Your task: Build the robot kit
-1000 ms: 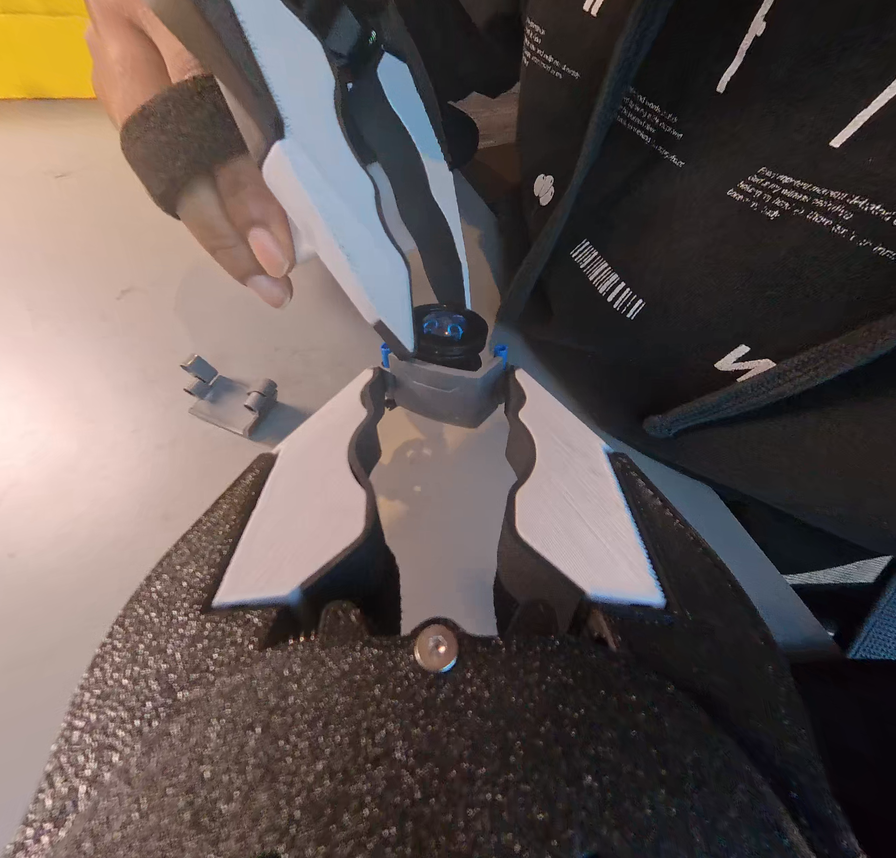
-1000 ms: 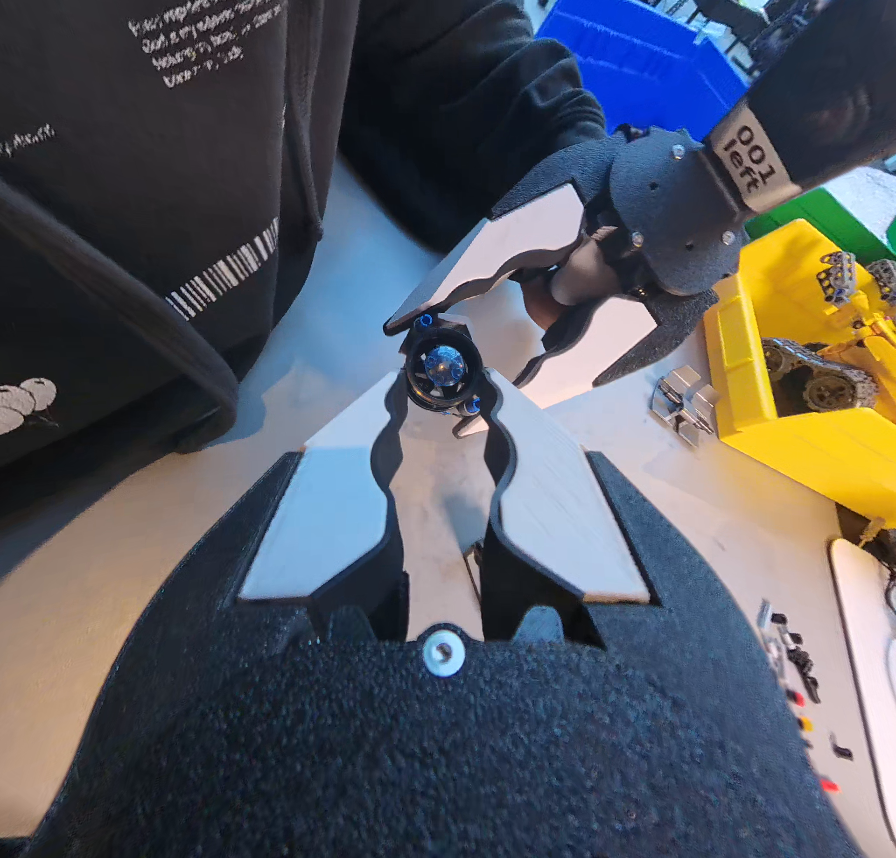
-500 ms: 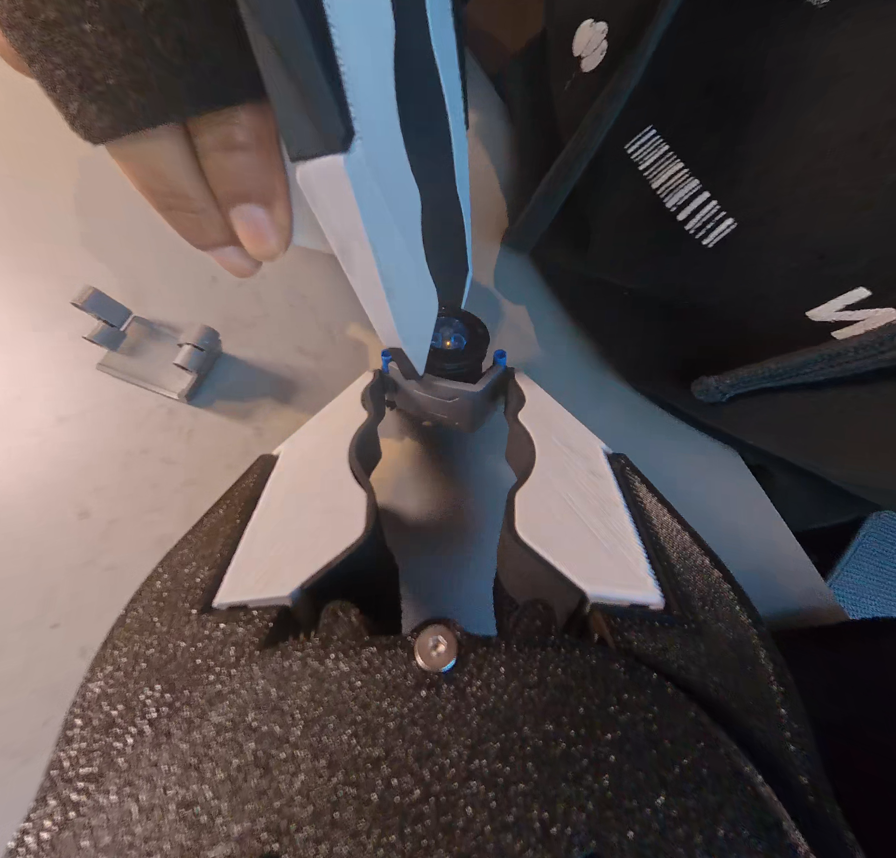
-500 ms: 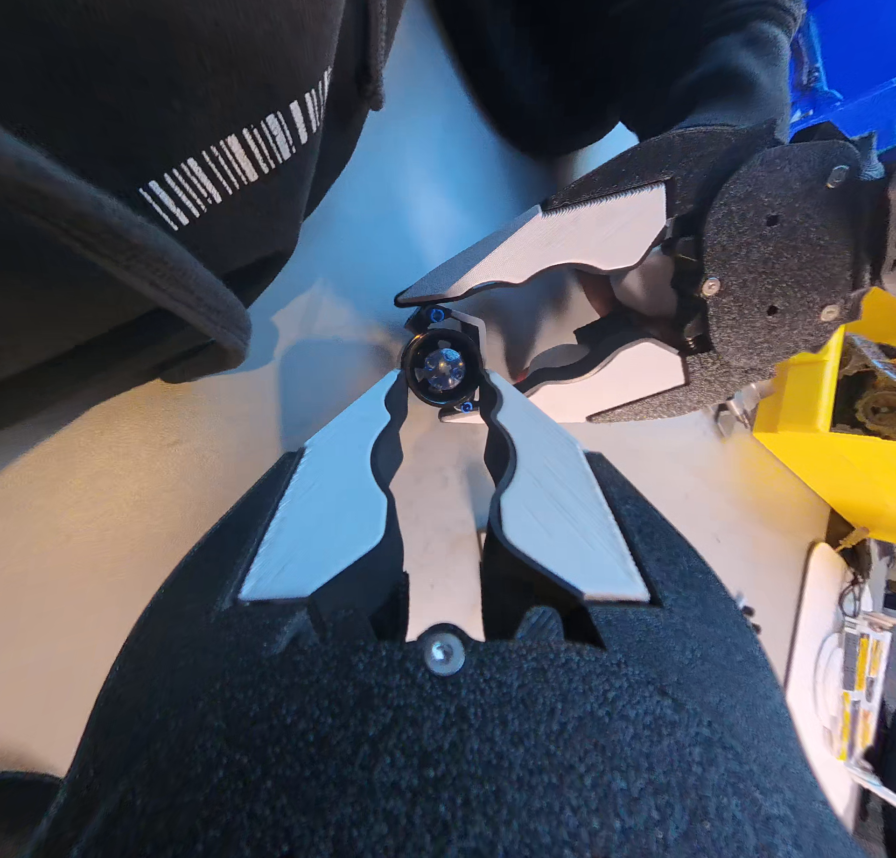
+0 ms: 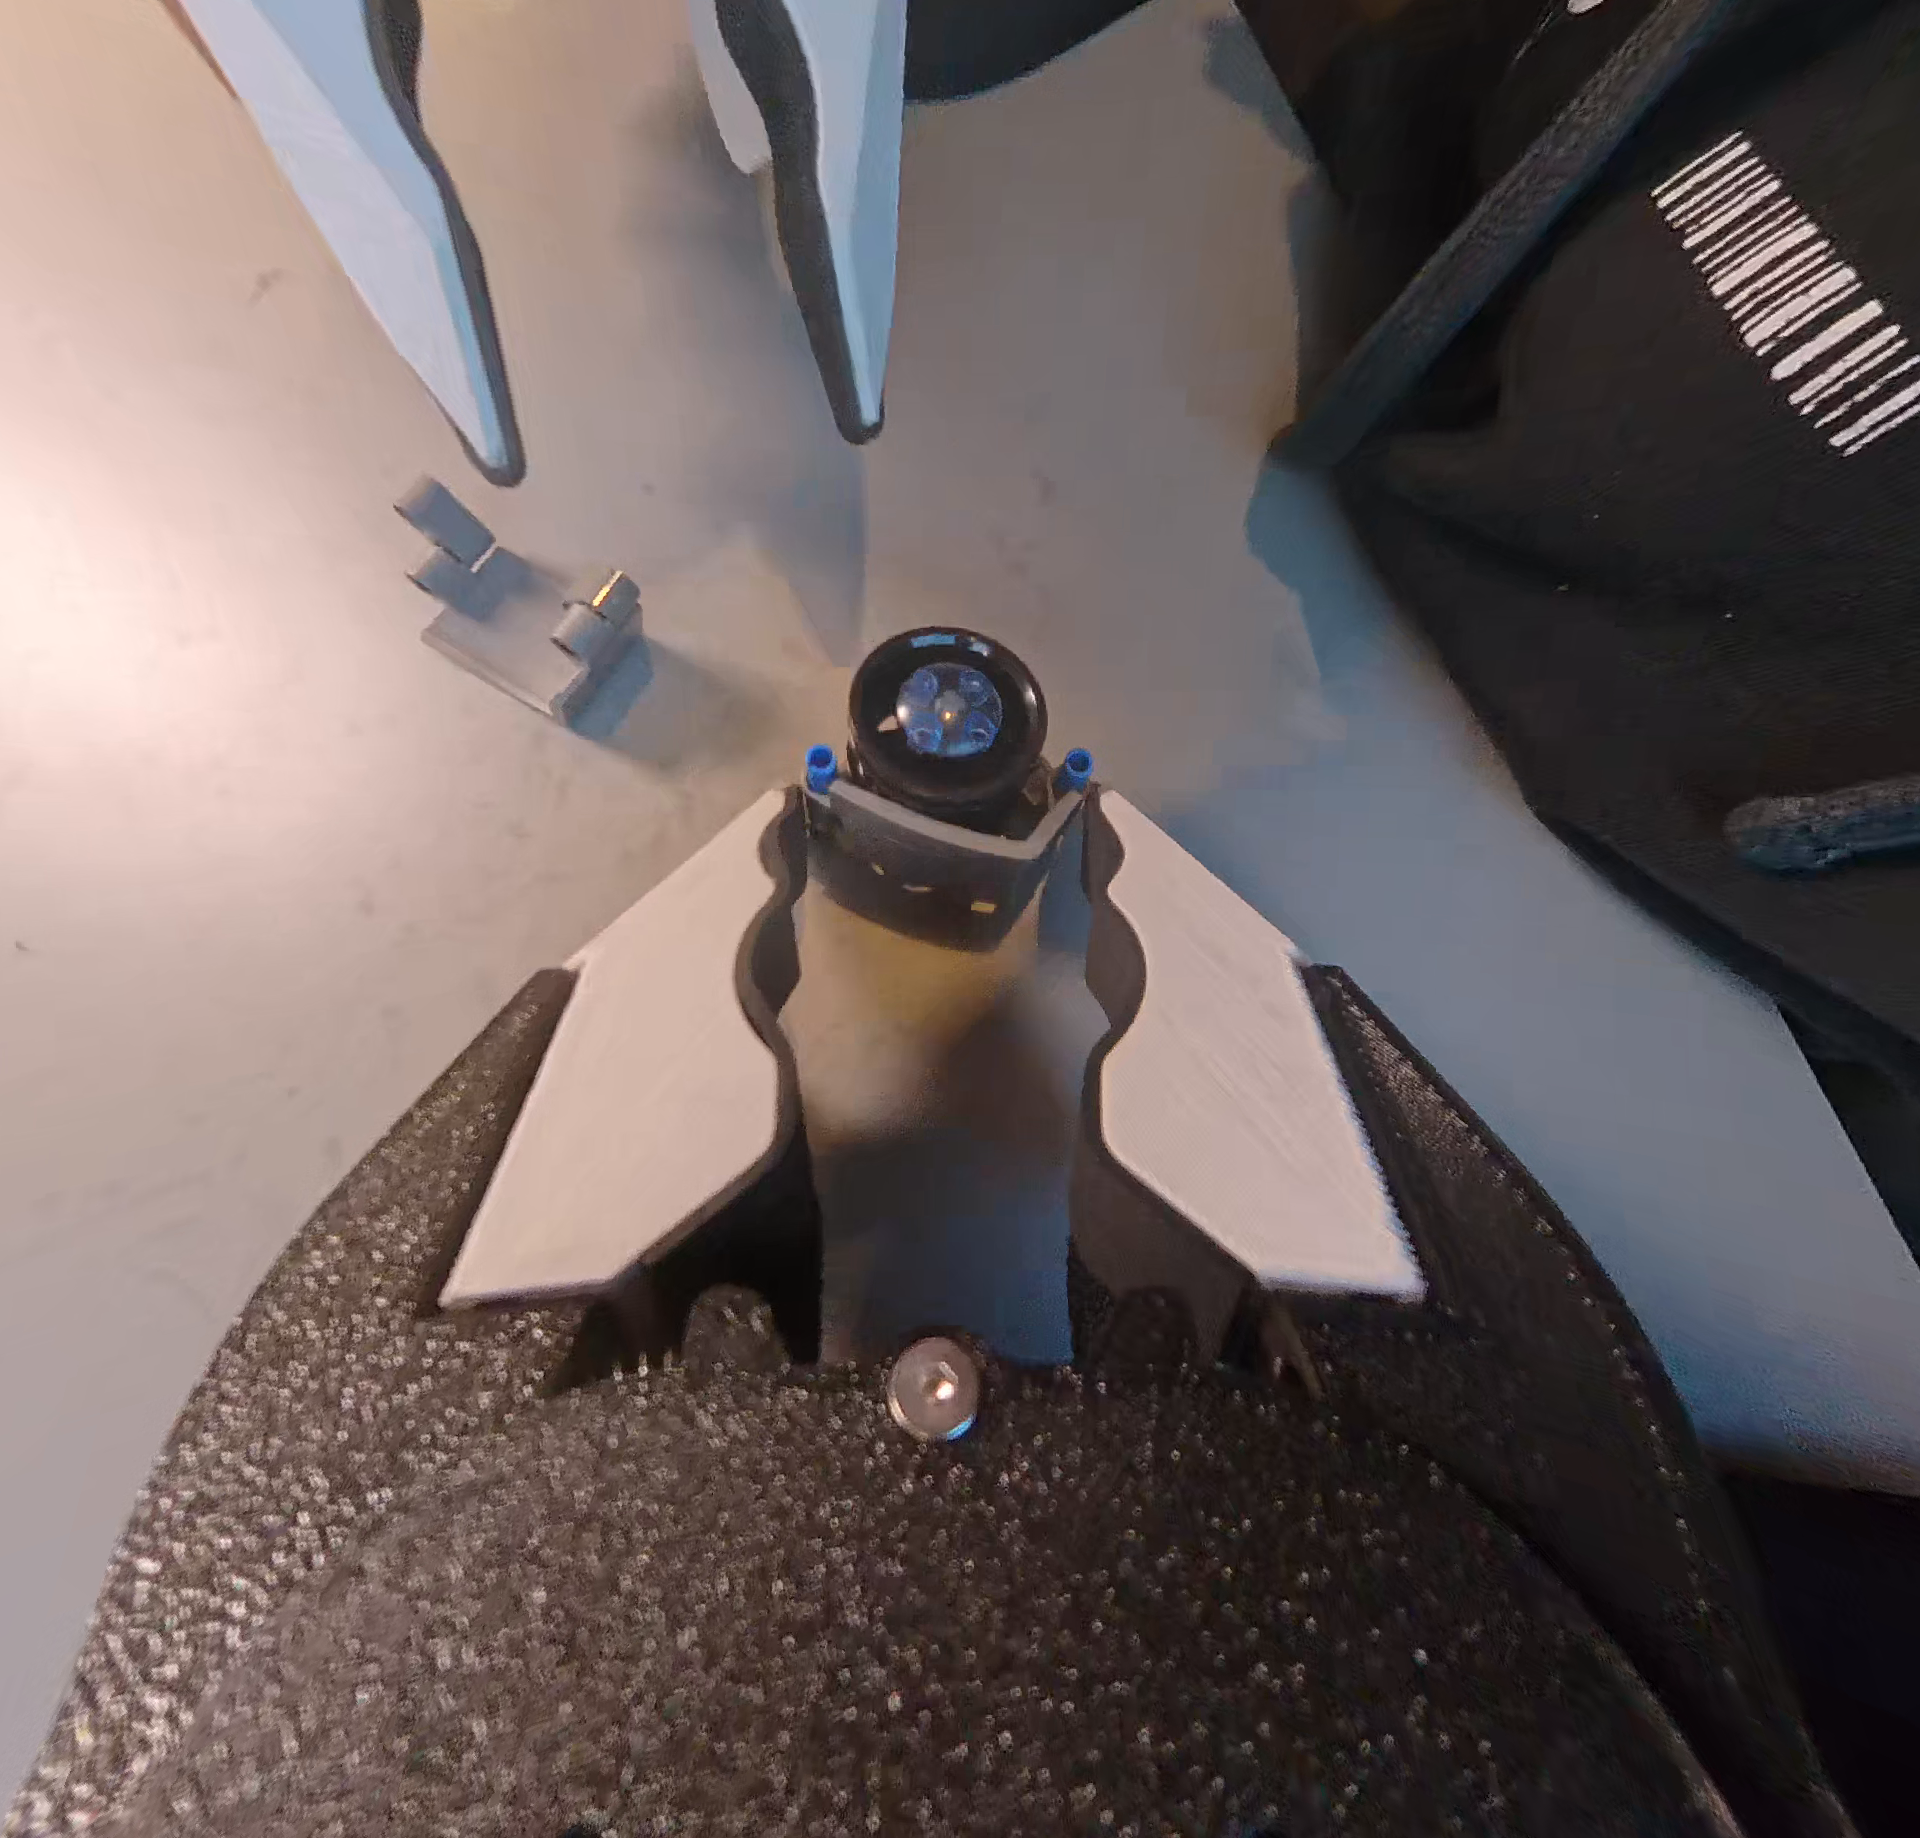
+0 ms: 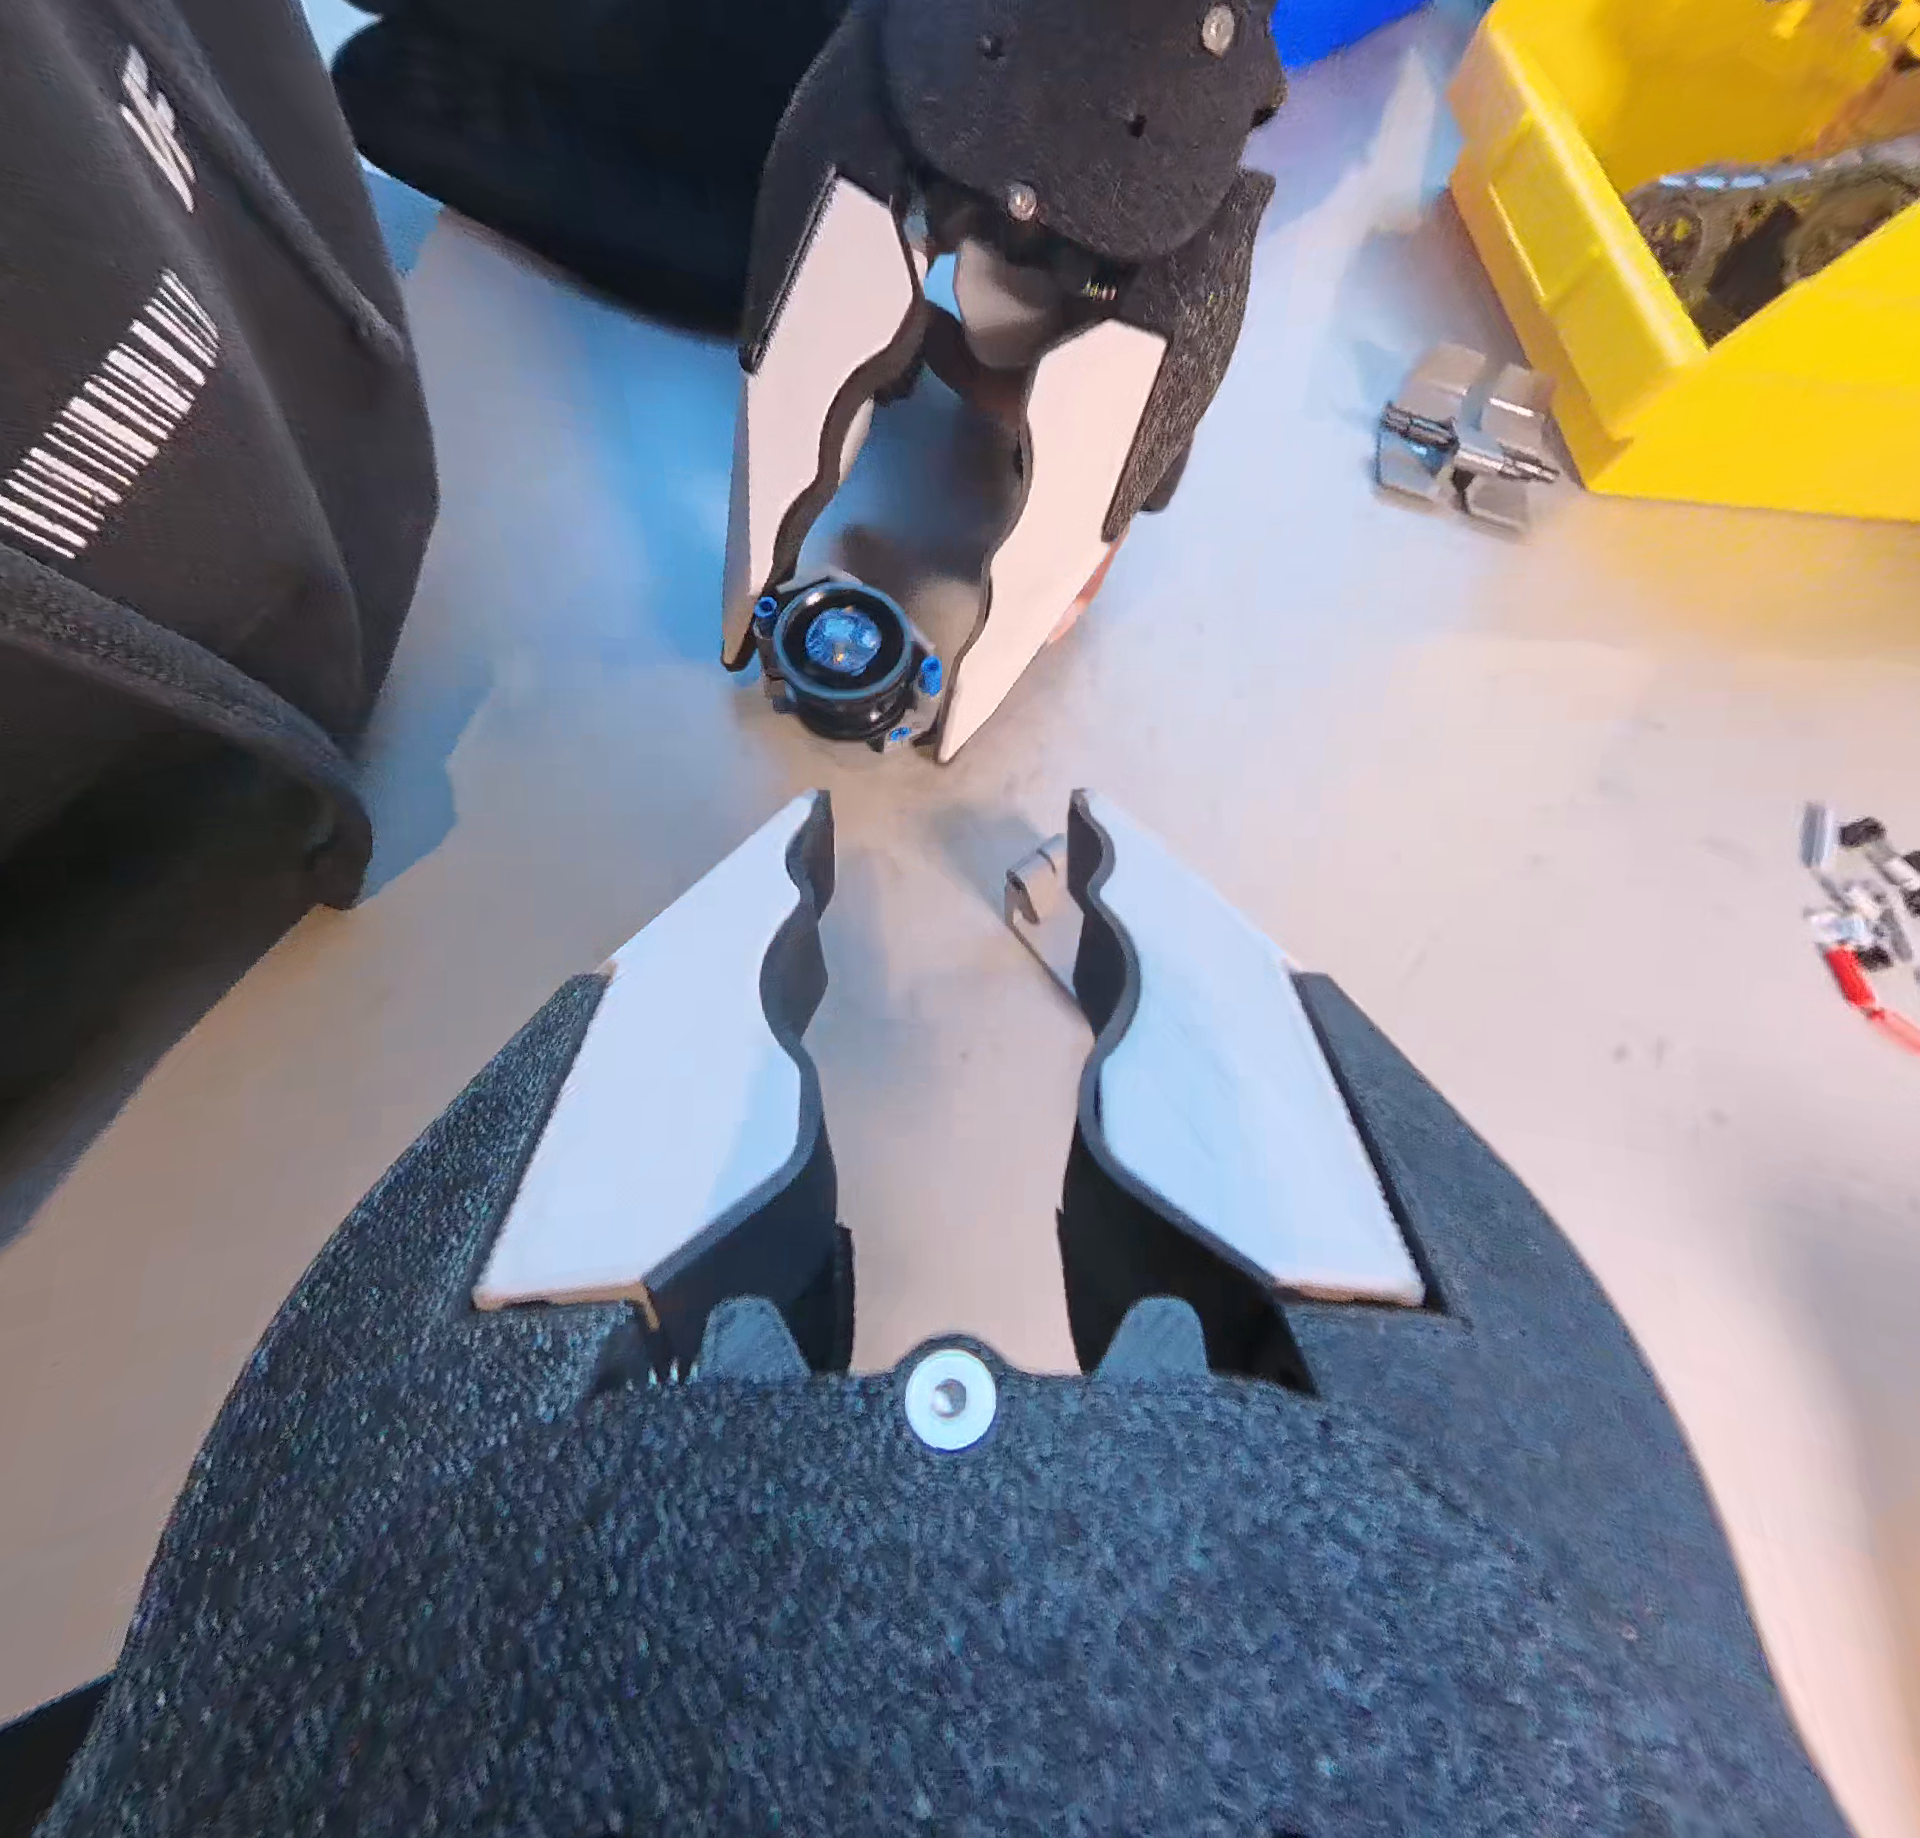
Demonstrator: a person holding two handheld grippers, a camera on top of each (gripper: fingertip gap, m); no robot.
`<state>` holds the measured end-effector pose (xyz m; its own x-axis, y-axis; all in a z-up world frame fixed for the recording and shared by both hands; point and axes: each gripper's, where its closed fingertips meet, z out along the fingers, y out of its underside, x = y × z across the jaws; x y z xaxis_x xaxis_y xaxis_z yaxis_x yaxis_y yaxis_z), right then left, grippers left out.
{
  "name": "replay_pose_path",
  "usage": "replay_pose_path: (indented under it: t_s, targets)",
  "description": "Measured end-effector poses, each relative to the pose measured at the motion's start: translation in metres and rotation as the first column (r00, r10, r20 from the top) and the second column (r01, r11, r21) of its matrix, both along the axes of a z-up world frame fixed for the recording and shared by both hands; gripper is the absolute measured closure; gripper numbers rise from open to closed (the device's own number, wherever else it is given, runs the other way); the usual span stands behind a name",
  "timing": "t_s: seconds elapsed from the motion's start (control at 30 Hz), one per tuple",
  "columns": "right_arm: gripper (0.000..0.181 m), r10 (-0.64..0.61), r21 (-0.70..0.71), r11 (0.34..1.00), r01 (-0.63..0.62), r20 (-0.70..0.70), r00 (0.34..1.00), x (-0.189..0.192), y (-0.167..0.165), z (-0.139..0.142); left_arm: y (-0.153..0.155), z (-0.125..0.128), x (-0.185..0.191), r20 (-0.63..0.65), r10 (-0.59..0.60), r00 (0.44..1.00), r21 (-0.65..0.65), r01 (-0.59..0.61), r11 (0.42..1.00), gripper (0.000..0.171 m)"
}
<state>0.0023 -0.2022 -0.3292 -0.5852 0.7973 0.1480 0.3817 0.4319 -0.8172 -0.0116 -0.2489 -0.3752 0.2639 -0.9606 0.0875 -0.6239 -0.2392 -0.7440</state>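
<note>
The left tool (image 5: 940,801) pinches a small black wheel assembly (image 5: 943,718) at its fingertips, squeezing the grey bracket under it from both sides, low over the pale counter (image 5: 208,957). The right tool (image 6: 948,812) stands spread and holds nothing, its tips well apart from the assembly and pointing toward it. Its right finger (image 6: 1195,1040) partly hides a small grey hinged piece (image 5: 525,604) that lies on the counter just beside it.

Half a second ago the right tool was pressed onto the black wheel from above, meeting the left tool's tips. Now it has let go and drawn back, and only the left tool carries the part.

The assembly is a round black ring with a bluish translucent hub, seated on a grey angled bracket with two blue pins at its corners. A yellow bin (image 6: 1662,230) sits farther off.
</note>
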Motion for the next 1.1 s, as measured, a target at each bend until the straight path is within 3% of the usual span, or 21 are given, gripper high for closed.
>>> replay_pose_path:
  t_s: [0.33, 0.5, 0.67, 0.83, 0.97, 1.03, 1.1]
  targets:
    - [0.138, -0.033, -0.031, 0.999, 0.033, 0.002, 0.999, -0.002, 0.008, -0.003, 0.002, 0.009, -0.016, 0.003, 0.102, 0.995, -0.012, -0.102, 0.995, 0.109]
    - [0.138, -0.057, -0.034, 0.998, 0.056, -0.002, 0.998, -0.003, 0.017, -0.005, -0.004, 0.009, -0.017, 0.005, 0.135, 0.991, 0.004, -0.135, 0.991, 0.118]
    - [0.138, -0.063, 0.010, 0.998, 0.063, 0.087, 0.994, 0.000, 0.027, -0.021, 0.002, 0.008, -0.011, -0.009, 0.116, 0.993, 0.031, -0.116, 0.993, 0.141]
    - [0.147, -0.074, 0.027, 0.997, 0.072, 0.110, 0.991, -0.001, 0.031, -0.027, 0.016, 0.013, -0.013, 0.022, 0.158, 0.987, 0.057, -0.159, 0.986, 0.141]
    - [0.149, -0.068, 0.059, 0.996, 0.060, 0.128, 0.990, -0.010, 0.022, -0.034, 0.021, 0.026, -0.022, 0.114, 0.225, 0.968, 0.054, -0.232, 0.971, 0.129]
    - [0.168, -0.068, 0.098, 0.994, 0.055, 0.125, 0.990, -0.013, 0.021, -0.039, 0.027, 0.043, -0.027, 0.232, 0.276, 0.933, 0.041, -0.293, 0.955, 0.123]
    - [0.168, -0.053, 0.081, 0.996, 0.044, 0.113, 0.992, -0.014, 0.019, -0.036, 0.034, 0.062, -0.034, 0.341, 0.324, 0.882, 0.039, -0.358, 0.933, 0.119]
